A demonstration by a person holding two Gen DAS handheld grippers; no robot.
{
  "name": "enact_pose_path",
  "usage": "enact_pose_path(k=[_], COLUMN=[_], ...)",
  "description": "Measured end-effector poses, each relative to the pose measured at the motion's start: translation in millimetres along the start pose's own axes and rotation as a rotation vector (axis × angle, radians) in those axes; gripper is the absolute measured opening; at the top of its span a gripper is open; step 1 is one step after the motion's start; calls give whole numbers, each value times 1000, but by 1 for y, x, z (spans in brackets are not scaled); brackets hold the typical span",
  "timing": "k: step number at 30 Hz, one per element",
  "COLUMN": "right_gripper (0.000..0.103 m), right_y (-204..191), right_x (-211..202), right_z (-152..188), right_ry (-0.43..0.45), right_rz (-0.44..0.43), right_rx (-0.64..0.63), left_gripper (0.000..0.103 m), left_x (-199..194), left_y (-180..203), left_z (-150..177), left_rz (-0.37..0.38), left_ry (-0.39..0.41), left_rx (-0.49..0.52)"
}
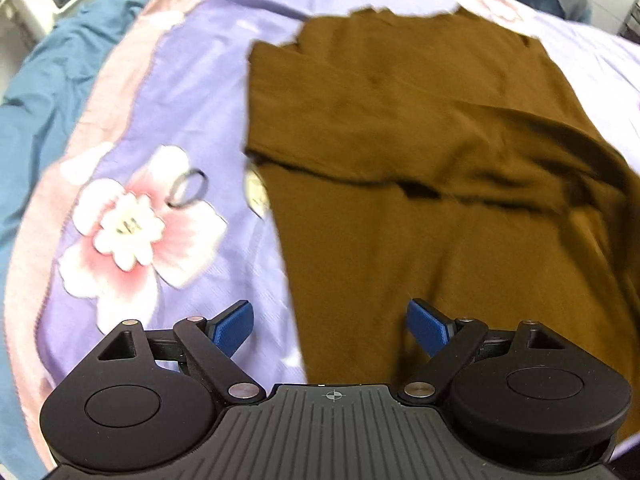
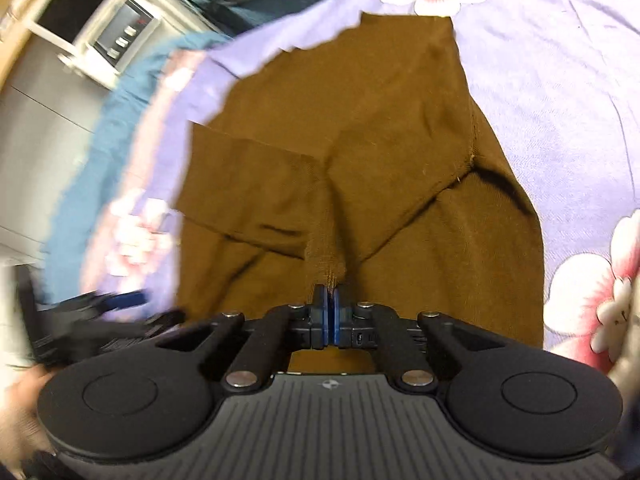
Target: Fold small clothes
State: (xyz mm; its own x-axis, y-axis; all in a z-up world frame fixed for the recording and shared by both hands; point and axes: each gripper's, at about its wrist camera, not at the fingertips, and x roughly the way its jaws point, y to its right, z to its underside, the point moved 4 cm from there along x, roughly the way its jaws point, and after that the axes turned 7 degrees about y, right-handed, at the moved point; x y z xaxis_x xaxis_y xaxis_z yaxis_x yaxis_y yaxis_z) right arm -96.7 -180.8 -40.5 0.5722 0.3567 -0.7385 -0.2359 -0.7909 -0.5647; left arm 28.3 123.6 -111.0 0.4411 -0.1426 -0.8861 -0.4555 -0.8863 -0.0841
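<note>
Right gripper (image 2: 330, 304) pinches brown garment (image 2: 360, 152) on floral sheet (image 2: 560, 100)

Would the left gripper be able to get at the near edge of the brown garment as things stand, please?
Probably yes: the left gripper is open, its fingers straddle the brown garment's left edge, and nothing lies between.

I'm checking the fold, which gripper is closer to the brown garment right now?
Right. The right gripper is shut on a bunched bit of the brown garment; the left gripper is open above its near edge, gripping nothing.
</note>
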Motion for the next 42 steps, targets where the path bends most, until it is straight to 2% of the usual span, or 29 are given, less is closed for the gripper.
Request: enact_pose_path(k=[3, 9, 12, 17, 21, 25, 29, 30, 31, 32, 33, 34, 36, 37, 40, 42], right_gripper=[4, 4, 4, 4, 4, 5, 8, 11, 19, 22, 22, 23, 38, 45, 44, 42], right_y=[13, 38, 44, 54, 53, 52, 50, 47, 45, 42, 38, 34, 19, 10, -5, -5], right_x=[-25, -43, -44, -38, -15, -6, -15, -18, -20, -22, -24, -26, -27, -25, -7, 12], right_z=[7, 34, 45, 49, 52, 50, 46, 46, 46, 47, 48, 46, 45, 45, 47, 52], right_ry=[-38, -123, -140, -130, -188, -158, -75, -50, -28, -4, 20, 42, 91, 106, 54, 1], right_rz=[16, 104, 141, 182, 275, 331, 367, 382, 399, 408, 417, 433, 444, 421, 321, 308], right_rx=[0, 46, 38, 69, -10, -14, 51, 38, 26, 13, -7, -42, -158, -224, -325, -333], left_gripper=[103, 103, 103, 103, 103, 103, 103, 103, 103, 103, 88, 54, 53, 53, 53, 53], left_x=[4, 21, 30, 48, 68, 89, 118, 124, 131, 136, 139, 141, 133, 128, 125, 133], left_y=[-15, -43, -50, -53, -63, -67, -55, -52, -48, -43, -38, -34, -30, -30, -36, -40], left_z=[-16, -53, -69, -94, -121, -148, -170, -173, -174, -175, -175, -175, -175, -176, -179, -181], left_rz=[-23, -83, -74, -67, -9, 75, 82, 89, 107, 124, 134, 129, 106, 77, 37, 12], left_ry=[35, 83, 83, 136, 174, 238, 234, 233, 230, 216, 198, 186, 246, 268, 283, 259], left_rx=[-32, -144, -205, -212, -323, -446, -419, -414, -408, -393, -367, -341, -301, -275, -260, -261])
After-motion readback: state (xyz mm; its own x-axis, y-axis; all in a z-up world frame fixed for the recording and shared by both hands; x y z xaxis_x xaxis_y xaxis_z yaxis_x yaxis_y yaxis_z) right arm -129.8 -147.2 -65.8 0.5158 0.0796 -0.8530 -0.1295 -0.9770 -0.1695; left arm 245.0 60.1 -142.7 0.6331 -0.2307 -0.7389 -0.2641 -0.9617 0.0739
